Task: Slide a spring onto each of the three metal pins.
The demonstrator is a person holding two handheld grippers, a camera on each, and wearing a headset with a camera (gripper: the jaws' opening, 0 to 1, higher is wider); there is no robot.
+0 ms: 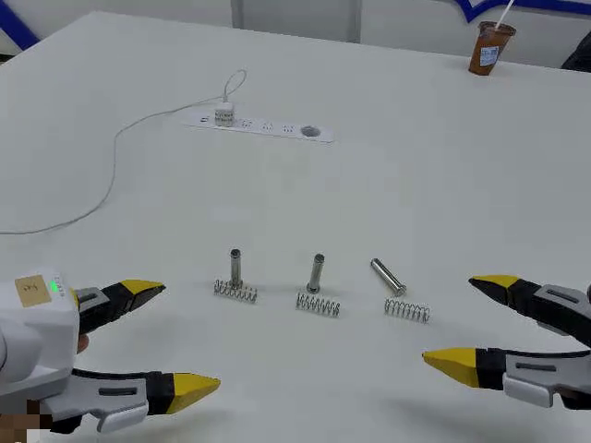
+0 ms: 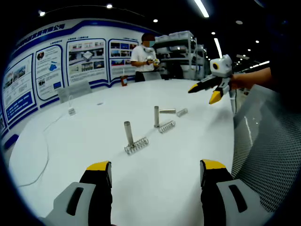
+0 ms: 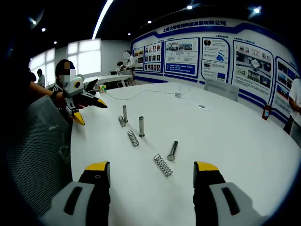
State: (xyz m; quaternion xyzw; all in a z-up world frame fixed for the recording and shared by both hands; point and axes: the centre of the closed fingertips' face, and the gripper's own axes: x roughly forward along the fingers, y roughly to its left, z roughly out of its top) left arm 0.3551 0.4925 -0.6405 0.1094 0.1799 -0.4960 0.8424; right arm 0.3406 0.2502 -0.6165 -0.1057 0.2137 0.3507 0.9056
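Left gripper (image 1: 183,337) is hanging wide open with nothing between its yellow-tipped jaws, hovering low over the white table (image 1: 416,166) to the left of the parts. Right gripper (image 1: 452,320) is mirroring it on the other side, jaws spread wide and gripping nothing. In the left gripper view the left gripper's (image 2: 155,165) own jaws are framing the row of parts, with the right gripper (image 2: 207,89) facing in from beyond it. In the right gripper view the right gripper (image 3: 151,165) is looking back along the same row.

Between the two grippers, three short silvery metal pins are sitting in a line. The left pin (image 1: 235,266) is standing upright, the middle pin (image 1: 317,273) is standing too, and the right pin (image 1: 388,276) is lying on its side. Three small coiled wire springs are lying flat on the table, one just in front of each pin: the left spring (image 1: 235,292), the middle spring (image 1: 318,305) and the right spring (image 1: 407,311). Every spring is lying loose, with none on a pin.

Further back, one white power strip (image 1: 259,126) is carrying a white plug (image 1: 223,114), whose thin cable (image 1: 111,166) is trailing off left. At the far edge, one brown cup (image 1: 489,46) is holding a white straw.
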